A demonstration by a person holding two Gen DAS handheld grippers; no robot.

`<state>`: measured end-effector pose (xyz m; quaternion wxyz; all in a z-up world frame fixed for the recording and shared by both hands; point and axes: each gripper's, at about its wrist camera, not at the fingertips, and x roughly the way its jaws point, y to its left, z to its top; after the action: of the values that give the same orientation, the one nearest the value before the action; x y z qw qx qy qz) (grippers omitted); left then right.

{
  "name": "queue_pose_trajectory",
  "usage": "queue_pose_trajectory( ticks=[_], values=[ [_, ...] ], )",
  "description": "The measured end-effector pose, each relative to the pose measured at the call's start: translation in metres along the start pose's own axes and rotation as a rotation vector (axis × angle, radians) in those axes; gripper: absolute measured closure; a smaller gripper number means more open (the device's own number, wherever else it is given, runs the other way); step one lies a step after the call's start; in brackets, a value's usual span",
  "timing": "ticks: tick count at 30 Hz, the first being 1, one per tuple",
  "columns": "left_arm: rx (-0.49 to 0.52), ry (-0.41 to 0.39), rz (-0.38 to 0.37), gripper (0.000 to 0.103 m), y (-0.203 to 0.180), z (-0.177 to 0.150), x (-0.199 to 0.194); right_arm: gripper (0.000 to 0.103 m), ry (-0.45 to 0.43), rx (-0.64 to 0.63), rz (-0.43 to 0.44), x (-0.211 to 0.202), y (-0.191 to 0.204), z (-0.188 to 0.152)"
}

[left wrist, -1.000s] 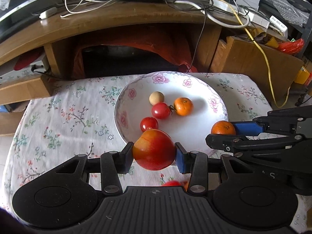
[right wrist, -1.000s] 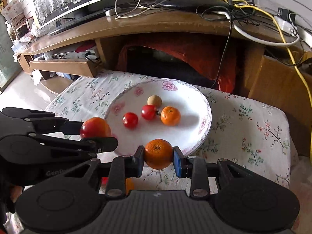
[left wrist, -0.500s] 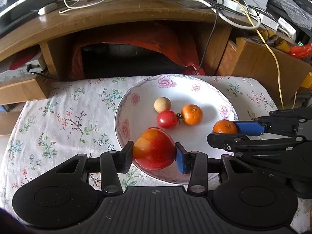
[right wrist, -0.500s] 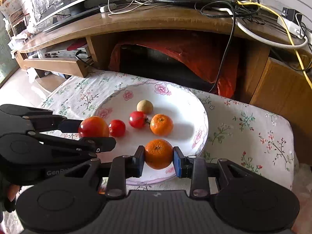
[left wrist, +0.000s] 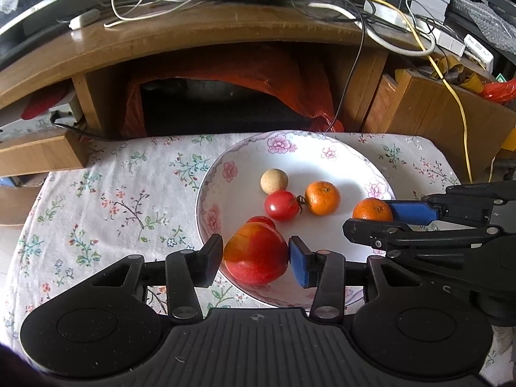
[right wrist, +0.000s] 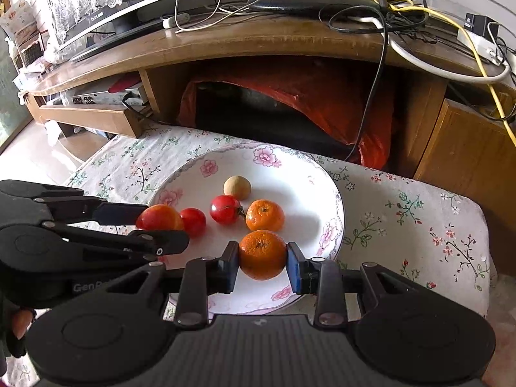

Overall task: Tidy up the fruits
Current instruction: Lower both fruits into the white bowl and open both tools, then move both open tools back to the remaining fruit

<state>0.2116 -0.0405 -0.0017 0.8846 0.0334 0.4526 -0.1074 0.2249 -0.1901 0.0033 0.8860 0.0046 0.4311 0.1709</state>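
A white floral plate [left wrist: 322, 164] [right wrist: 290, 174] sits on a floral tablecloth. It holds a tan round fruit [left wrist: 274, 181], a cherry tomato [left wrist: 281, 205], a second tomato [right wrist: 193, 221] and an orange [left wrist: 322, 197]. My left gripper [left wrist: 256, 256] has a red apple [left wrist: 255, 253] between its jaws over the plate's near edge; small gaps show at both pads. My right gripper [right wrist: 262, 258] is shut on an orange [right wrist: 262, 254] over the plate's near part. Each gripper shows in the other's view.
A wooden TV stand [left wrist: 193, 42] with cables and a red bag [left wrist: 225, 74] underneath stands just behind the table. A wooden box [left wrist: 451, 113] is at the right. The tablecloth [left wrist: 113, 200] extends left of the plate.
Both grippers have moved forward and lower over the plate with their fruit. The left jaws have widened slightly around the apple.
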Motion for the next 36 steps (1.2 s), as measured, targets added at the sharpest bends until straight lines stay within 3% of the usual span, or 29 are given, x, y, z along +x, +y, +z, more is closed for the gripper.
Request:
queue_pose_trajectory(
  ticks=[17,36],
  values=[
    [-0.018,-0.066,-0.016,0.042,0.001,0.004,-0.023,0.071,-0.042,0.029,-0.003,-0.016,0.0,0.002],
    [0.01,-0.033,-0.035,0.036,0.002,-0.042,-0.066,0.069,-0.009,-0.014,0.024,-0.064,0.037,-0.046]
  ],
)
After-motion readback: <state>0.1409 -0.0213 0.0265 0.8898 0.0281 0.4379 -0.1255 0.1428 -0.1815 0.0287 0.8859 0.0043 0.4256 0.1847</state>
